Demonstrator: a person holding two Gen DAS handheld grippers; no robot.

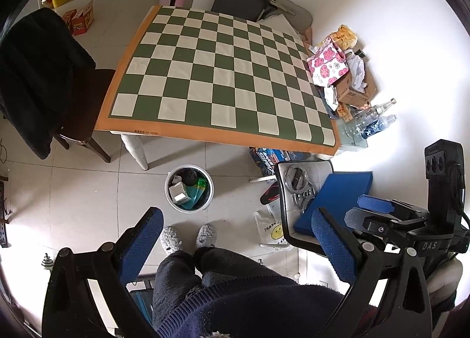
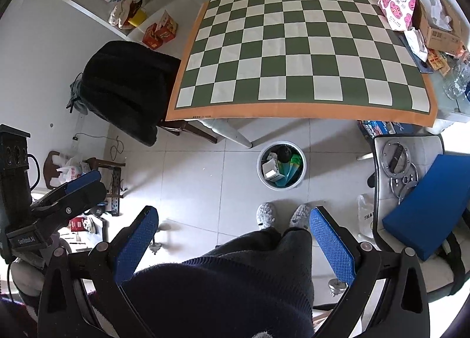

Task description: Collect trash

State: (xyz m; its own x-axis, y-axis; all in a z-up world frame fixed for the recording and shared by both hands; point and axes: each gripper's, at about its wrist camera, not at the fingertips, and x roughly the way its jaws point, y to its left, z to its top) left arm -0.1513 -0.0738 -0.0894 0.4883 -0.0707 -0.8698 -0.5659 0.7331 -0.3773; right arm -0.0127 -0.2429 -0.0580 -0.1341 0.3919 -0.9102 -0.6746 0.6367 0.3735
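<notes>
In bin [image 2: 281, 166]: trash partly hidden; both tongs agape, empty.

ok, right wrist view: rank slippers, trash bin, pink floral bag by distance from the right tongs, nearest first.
From the right tongs, open and empty:
1. Grey slippers, on the floor just ahead of the tips, at the person's feet.
2. White trash bin, on the floor further ahead, by the table leg, already holding trash.
3. Pink floral bag, on the far right side of the table, beyond the checkered mat.
</notes>
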